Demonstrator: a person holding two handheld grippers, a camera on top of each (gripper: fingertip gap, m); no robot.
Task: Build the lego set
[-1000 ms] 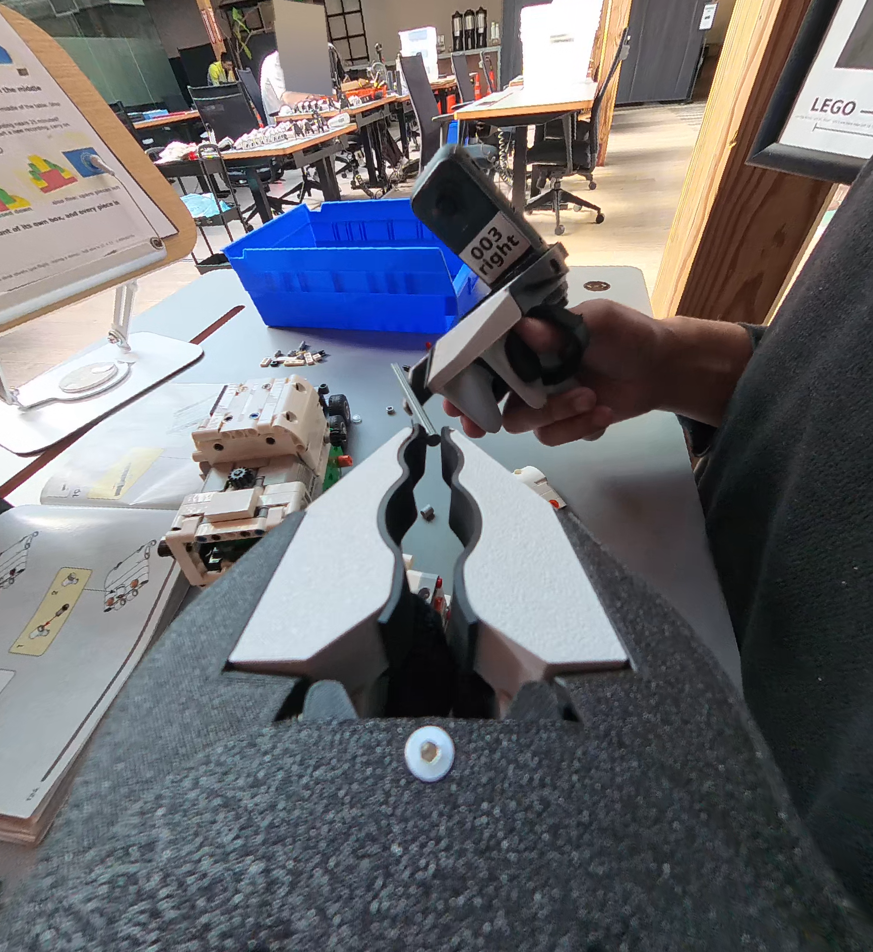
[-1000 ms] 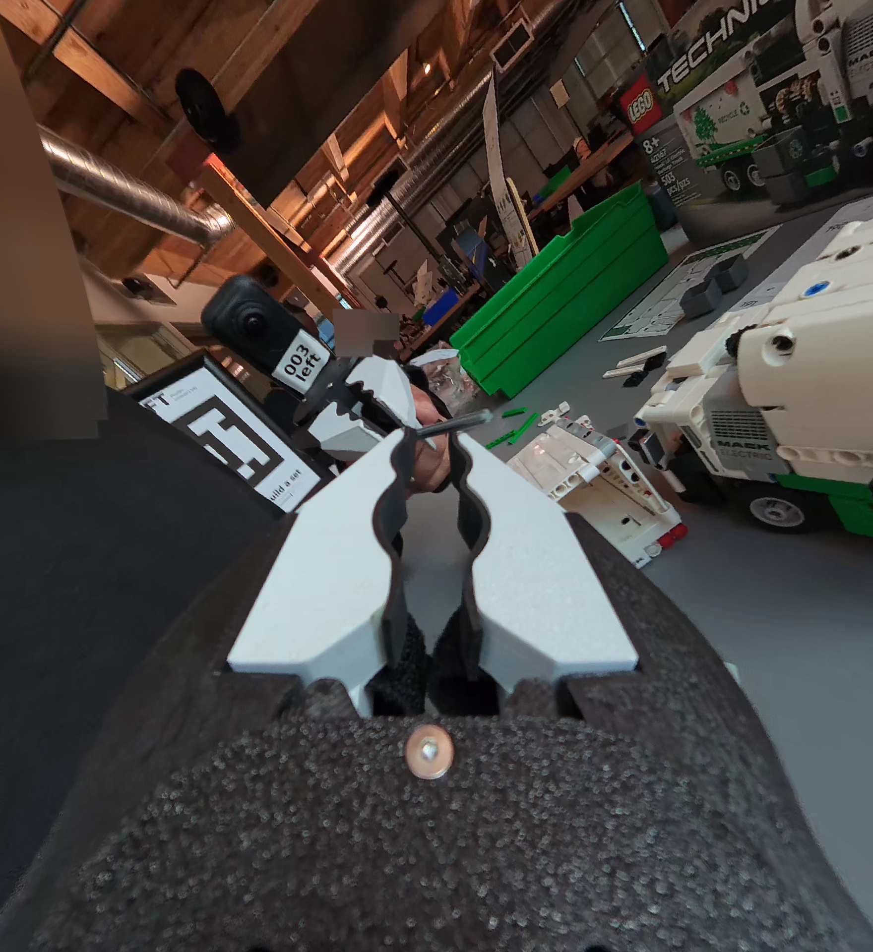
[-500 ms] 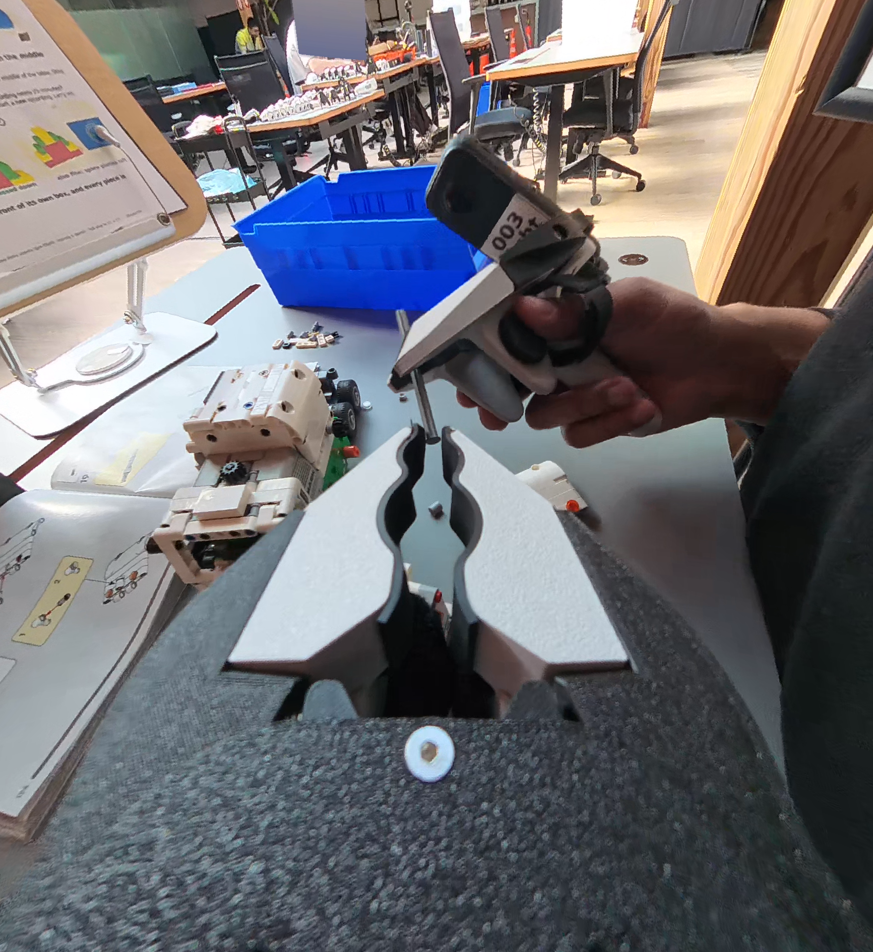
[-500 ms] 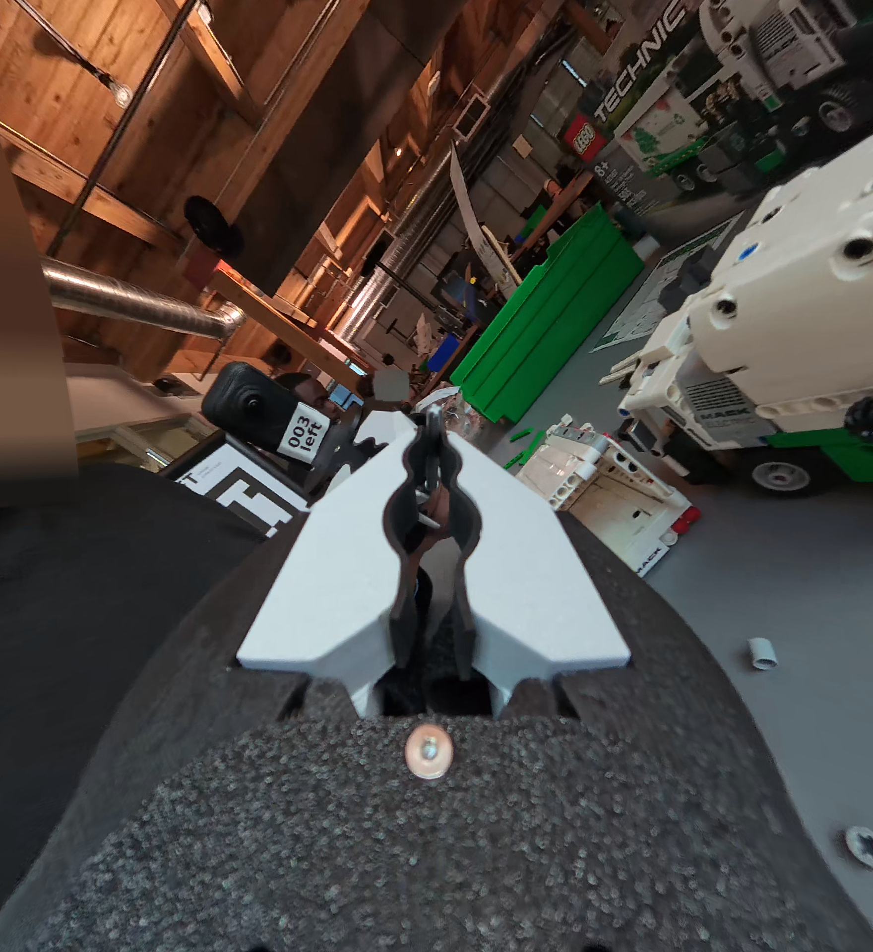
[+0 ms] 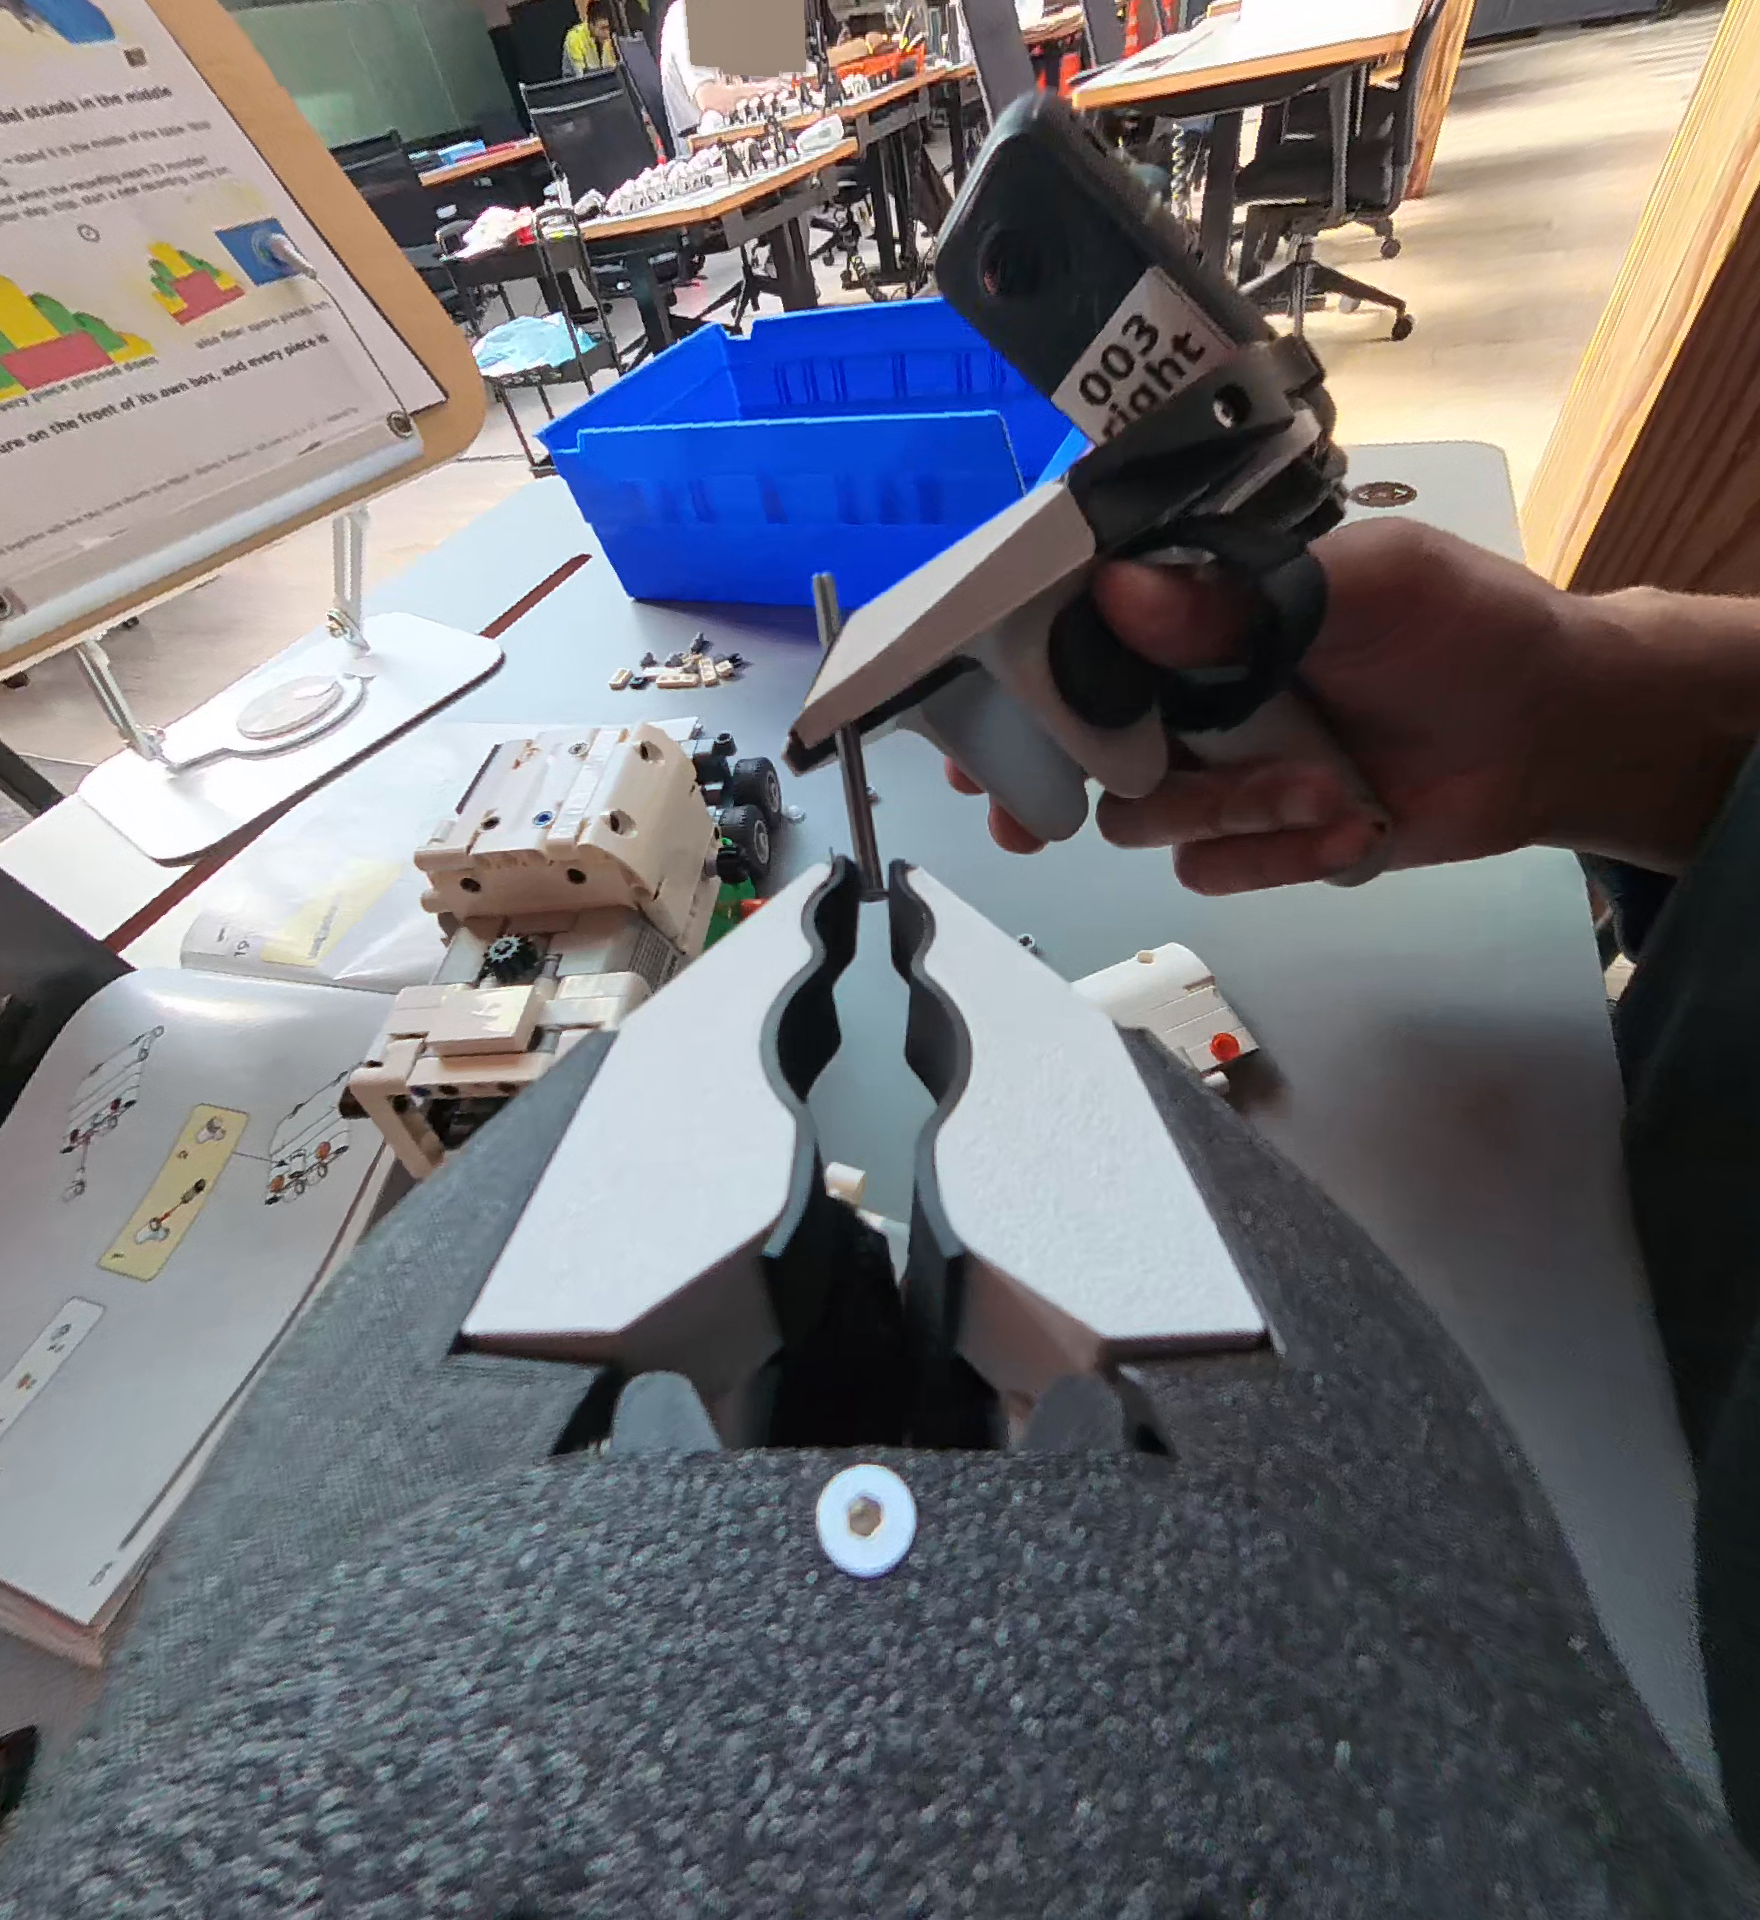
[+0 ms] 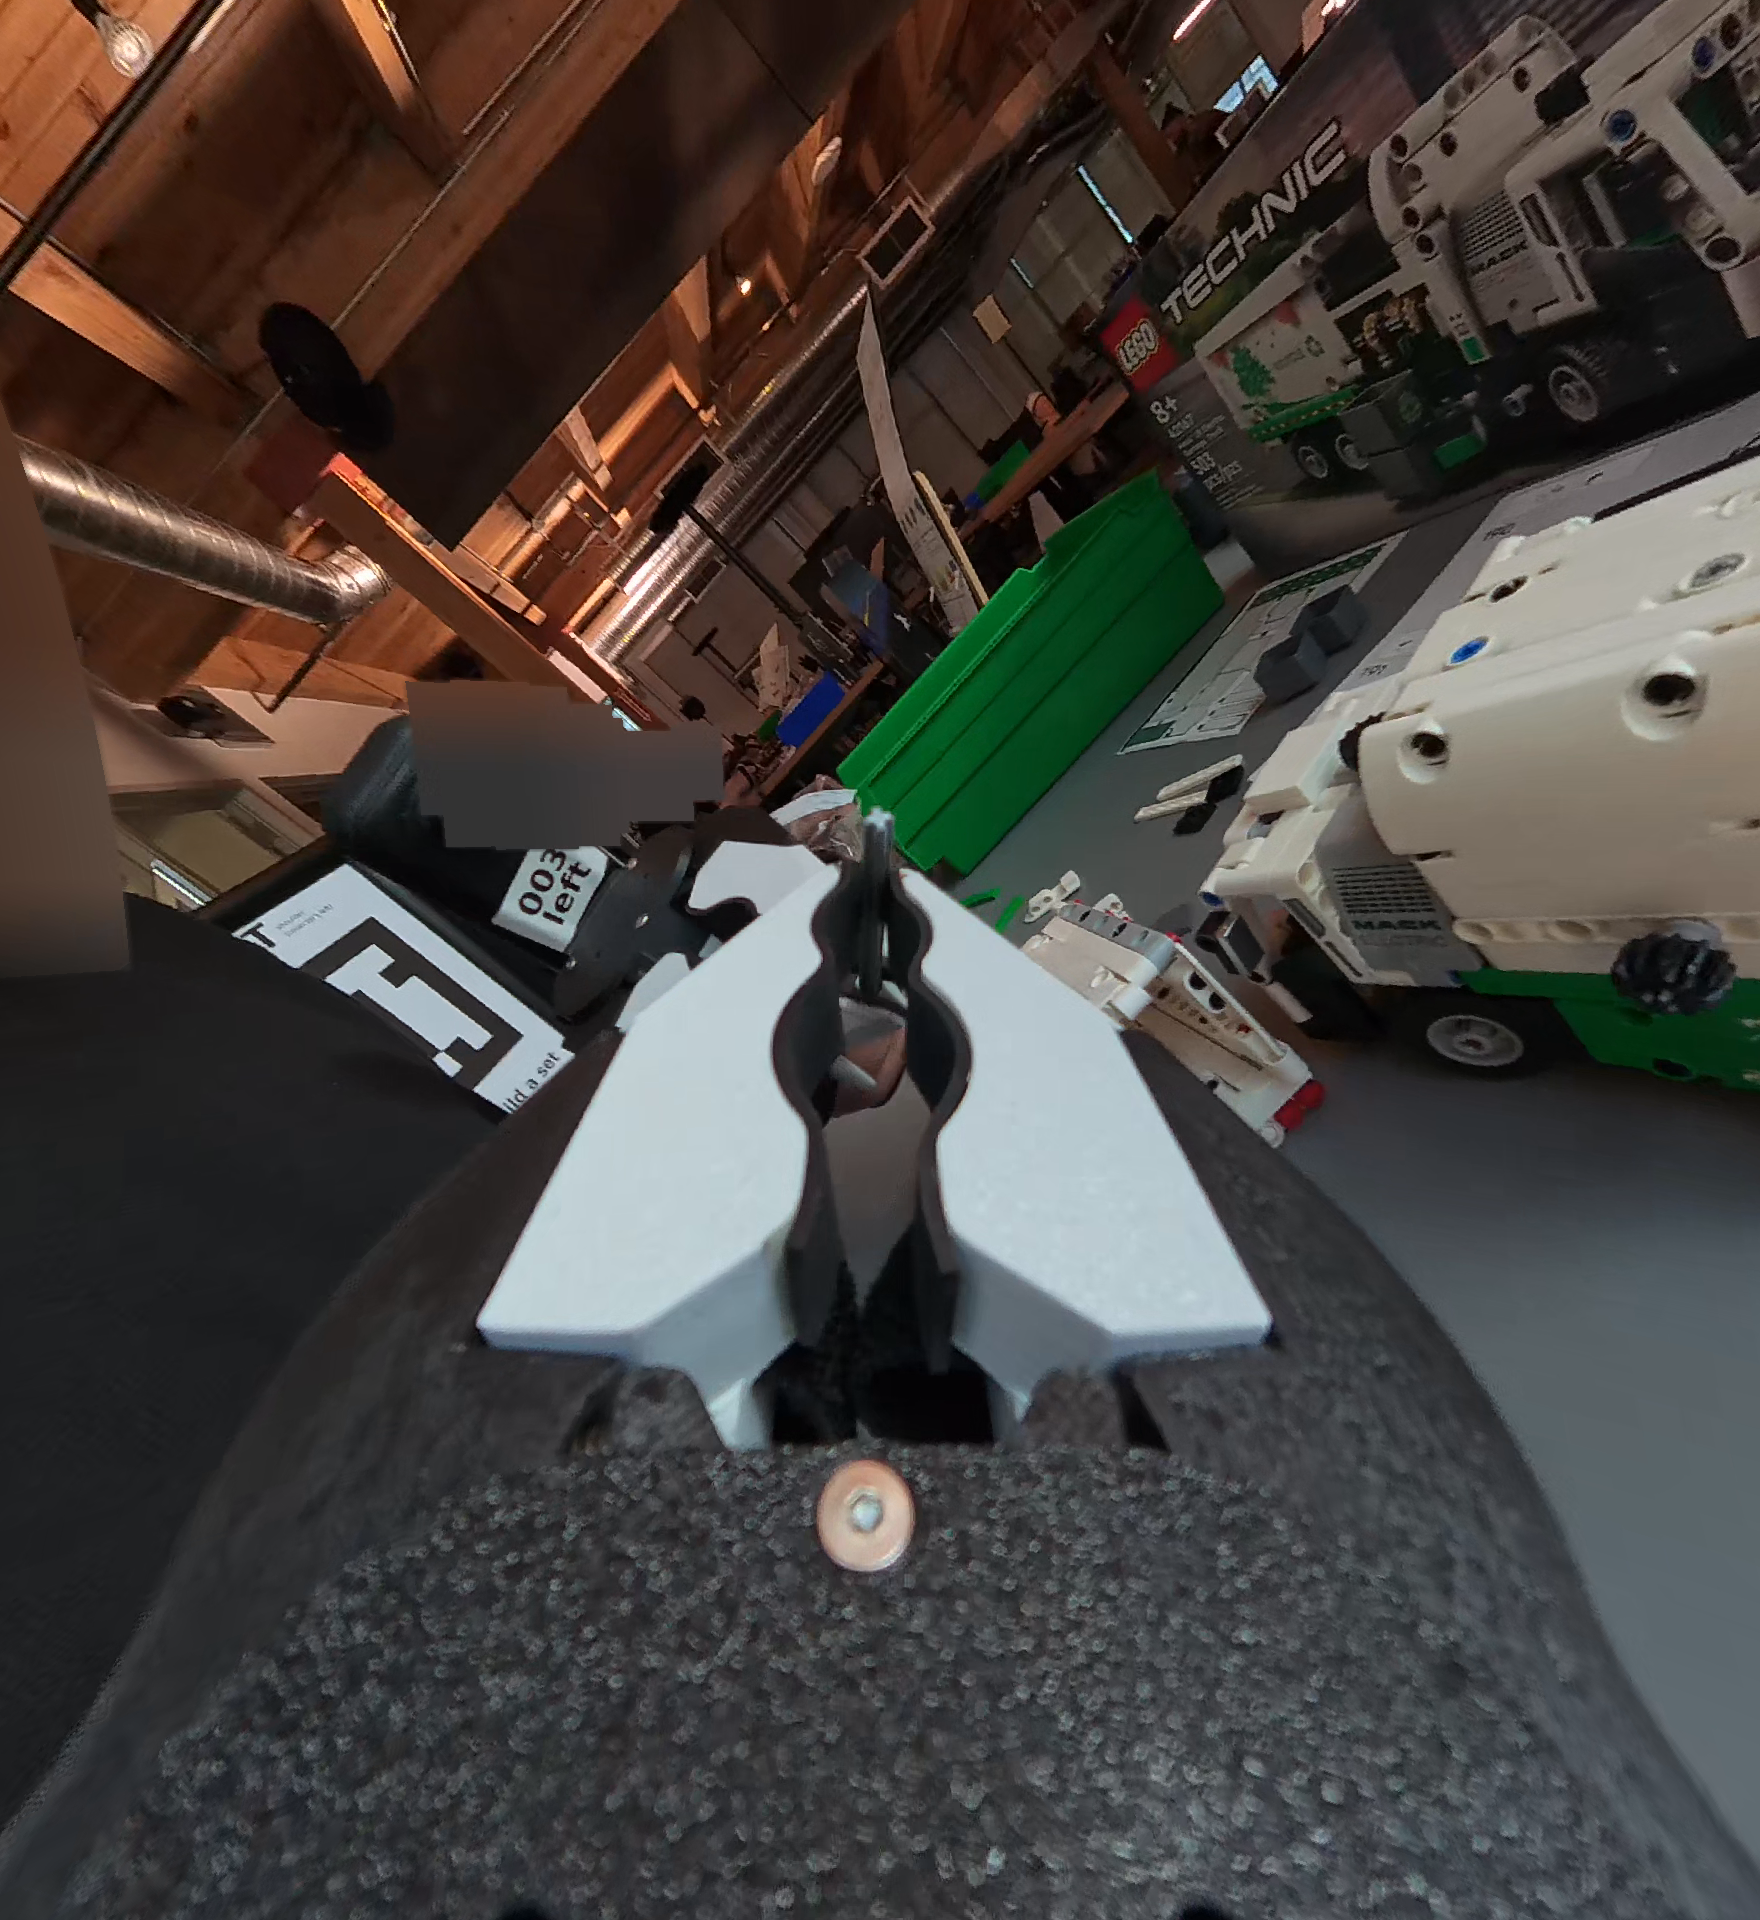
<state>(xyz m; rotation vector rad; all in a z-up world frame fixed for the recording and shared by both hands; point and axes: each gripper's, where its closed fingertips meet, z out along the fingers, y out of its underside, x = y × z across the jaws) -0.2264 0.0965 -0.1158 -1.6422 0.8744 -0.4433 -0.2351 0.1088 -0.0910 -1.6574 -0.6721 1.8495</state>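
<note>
A thin grey axle [image 5: 848, 717] stands almost upright above the table. My left gripper [image 5: 867, 878] is shut on its lower end. My right gripper [image 5: 801, 750], held in a hand, is shut on the axle's middle, coming in from the right. In the right wrist view the right gripper [image 6: 874, 883] pinches the dark axle [image 6: 877, 847] at its tips, with the left gripper [image 6: 720, 894] just behind it. The white and green truck model [image 5: 564, 831] stands on the table to the left of both grippers; it also shows in the right wrist view [image 6: 1582, 790].
A small white sub-assembly [image 5: 1172, 1003] lies right of my left fingers. An open instruction booklet [image 5: 76, 1247] lies at the left. A blue bin [image 5: 803, 488] and loose small parts [image 5: 684, 670] sit behind. A green bin [image 6: 1042, 665] and the set's box [image 6: 1478, 260] stand farther off. My left and right fingertips are right by each other.
The right gripper closed on the axle that the left gripper holds. The axle turned from leaning to almost upright, and both grippers rose a little.
</note>
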